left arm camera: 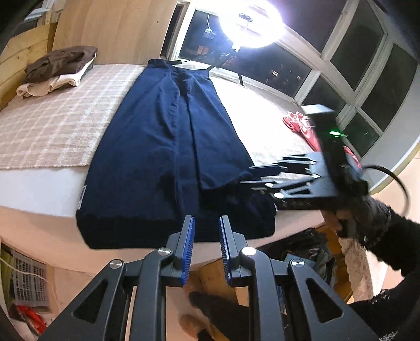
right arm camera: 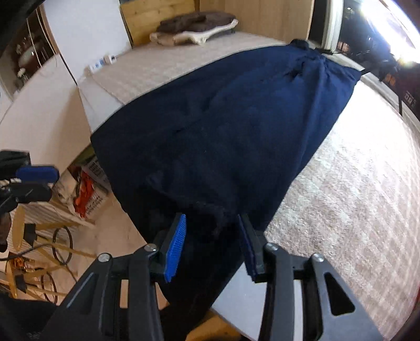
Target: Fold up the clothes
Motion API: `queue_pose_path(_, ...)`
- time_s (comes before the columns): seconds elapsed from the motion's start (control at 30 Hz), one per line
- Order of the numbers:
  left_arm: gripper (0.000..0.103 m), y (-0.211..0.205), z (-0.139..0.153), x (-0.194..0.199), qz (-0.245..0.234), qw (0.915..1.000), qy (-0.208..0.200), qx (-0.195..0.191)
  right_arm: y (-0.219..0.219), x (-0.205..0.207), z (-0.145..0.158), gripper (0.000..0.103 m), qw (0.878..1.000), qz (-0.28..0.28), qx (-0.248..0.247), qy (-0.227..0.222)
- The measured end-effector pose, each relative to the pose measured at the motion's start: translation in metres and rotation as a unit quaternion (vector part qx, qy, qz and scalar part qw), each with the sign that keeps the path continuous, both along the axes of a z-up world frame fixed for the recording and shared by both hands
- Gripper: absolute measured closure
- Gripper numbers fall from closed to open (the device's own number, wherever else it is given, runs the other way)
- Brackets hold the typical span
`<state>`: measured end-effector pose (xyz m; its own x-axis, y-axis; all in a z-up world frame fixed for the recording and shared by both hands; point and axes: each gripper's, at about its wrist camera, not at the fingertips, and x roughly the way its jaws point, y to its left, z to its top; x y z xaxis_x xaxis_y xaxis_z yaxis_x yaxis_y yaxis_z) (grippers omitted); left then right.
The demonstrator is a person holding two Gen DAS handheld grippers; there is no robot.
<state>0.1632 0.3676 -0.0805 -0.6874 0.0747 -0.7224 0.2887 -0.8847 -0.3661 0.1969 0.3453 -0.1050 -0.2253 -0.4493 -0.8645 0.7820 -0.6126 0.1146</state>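
- A long navy garment lies flat down the middle of the bed, folded lengthwise, with one narrow end far off by the window and its near hem hanging over the bed's front edge.
- The left tool hovers just above that hanging hem, its blue ribbed pads a narrow gap apart with nothing between them.
- The right tool comes in from the right side, held by a gloved hand in a dark sleeve, its tips at the near right corner of the navy cloth.
- From the right wrist view, the right tool has its pads somewhat apart, and dark cloth bunches in the gap; I cannot tell whether the pads press on it.
- In the same view the left tool shows at the far left edge, blurred.
- A checked cover spreads over the mattress beneath and left of the garment.
- A stack of folded clothes, brown on top of cream, sits at the far left corner of the bed against the wooden wall.
- A red garment lies crumpled on the right part of the bed, partly hidden behind the right tool.
- A bright lamp glares in front of the dark window.
- A white plastic basket stands on the floor below the bed at left.
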Motion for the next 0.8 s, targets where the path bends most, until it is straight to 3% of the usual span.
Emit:
queue_pose_path(0.03,0.085,0.003,0.002,0.004,0.001,1.0,0.0,-0.002,0.004,0.001,0.001,0.094,1.0,0.0,-0.011,-0.02)
queue_pose_path(0.07,0.085,0.004,0.002,0.006,0.004,1.0,0.0,-0.003,0.008,0.003,0.003,0.099,0.999,-0.001,-0.021,-0.038)
queue_pose_path(0.2,0.086,0.007,0.003,0.018,0.015,0.9999,0.0,-0.007,0.01,0.024,0.01,0.099,0.993,-0.004,-0.071,-0.099)
queue_pose_path(0.3,0.085,0.004,0.002,0.026,0.025,0.9997,0.003,-0.008,-0.005,0.053,0.009,0.09,0.975,0.034,-0.115,-0.188)
queue_pose_path(0.37,0.086,0.0,-0.001,0.027,0.034,0.9994,-0.003,-0.008,0.003,0.076,0.015,0.089,0.974,0.046,-0.127,-0.183)
queue_pose_path(0.47,0.086,-0.001,-0.007,0.018,0.024,0.9996,-0.016,-0.009,0.055,0.082,0.02,0.086,0.981,-0.041,-0.135,-0.129)
queue_pose_path(0.57,0.086,0.008,-0.011,0.004,-0.004,0.9997,-0.022,-0.012,0.089,0.079,-0.002,0.085,0.987,-0.101,-0.077,-0.095)
queue_pose_path(0.7,0.086,0.016,-0.017,-0.026,-0.046,0.9984,-0.028,-0.014,0.088,0.07,-0.032,0.085,0.988,-0.118,-0.062,-0.081)
queue_pose_path(0.8,0.086,0.016,-0.02,-0.046,-0.065,0.9971,-0.035,-0.017,0.084,0.055,-0.046,0.079,0.983,-0.13,-0.078,-0.102)
